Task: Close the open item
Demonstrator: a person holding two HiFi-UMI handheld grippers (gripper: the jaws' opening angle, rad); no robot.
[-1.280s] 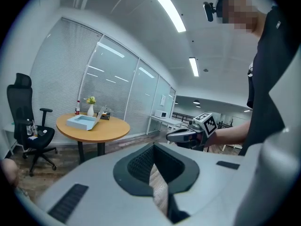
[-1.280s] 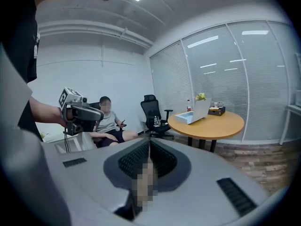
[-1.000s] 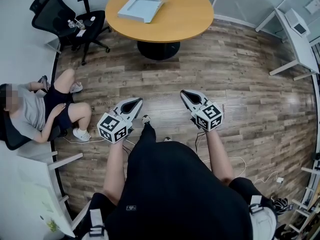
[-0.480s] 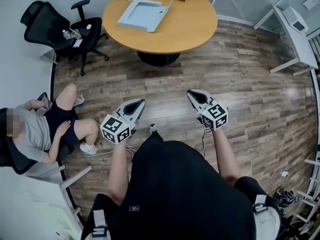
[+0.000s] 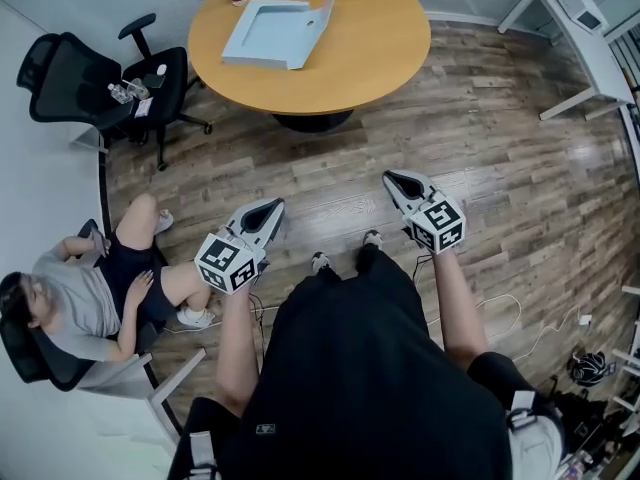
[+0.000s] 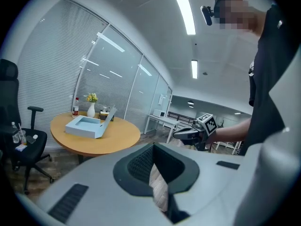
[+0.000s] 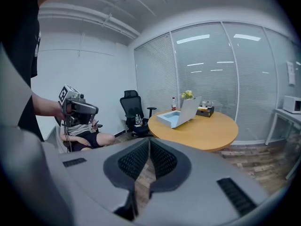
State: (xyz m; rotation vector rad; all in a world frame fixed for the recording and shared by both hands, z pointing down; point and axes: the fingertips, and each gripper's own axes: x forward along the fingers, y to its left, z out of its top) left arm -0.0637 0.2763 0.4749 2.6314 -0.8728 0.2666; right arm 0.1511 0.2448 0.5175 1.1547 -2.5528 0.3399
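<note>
Left claw (image 5: 266, 211) and right claw (image 5: 398, 181) both shut, empty. Box (image 5: 266, 30) on the surface (image 5: 375, 53) looks light, probably cardboard; nudge its raised lid (image 5: 326, 8) down at the free edge.

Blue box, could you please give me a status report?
Left gripper, right gripper shut, empty. Blue box open on round table, far ahead. Seated person off to the left.

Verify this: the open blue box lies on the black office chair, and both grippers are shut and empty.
Not the chair: the open blue box lies on the round wooden table, as the head view shows. The left gripper and right gripper are shut and empty.
</note>
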